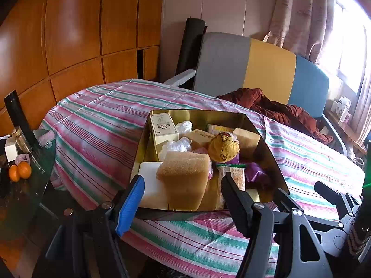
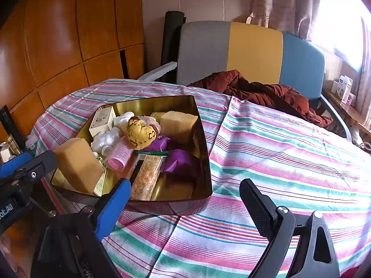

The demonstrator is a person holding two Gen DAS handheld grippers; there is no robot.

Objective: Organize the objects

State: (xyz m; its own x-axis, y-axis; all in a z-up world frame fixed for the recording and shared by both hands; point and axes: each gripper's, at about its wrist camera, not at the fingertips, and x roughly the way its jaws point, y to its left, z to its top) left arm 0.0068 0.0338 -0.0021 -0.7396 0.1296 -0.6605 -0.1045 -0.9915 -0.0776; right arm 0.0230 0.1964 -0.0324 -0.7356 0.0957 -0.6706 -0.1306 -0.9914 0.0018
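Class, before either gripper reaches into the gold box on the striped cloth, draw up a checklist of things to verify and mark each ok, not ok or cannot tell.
1. Left gripper open and empty: ok.
2. Right gripper open and empty: ok.
3. Gold box resting fully on the striped cloth: cannot tell; its near left corner sits close to the table's edge.
4. Items separated for a clean grasp: not ok; the yellow plush toy lies on top of the pile.
5. Nearest tan sponge unobstructed from above: ok.
6. Cloth beside the box available for sorting: ok.
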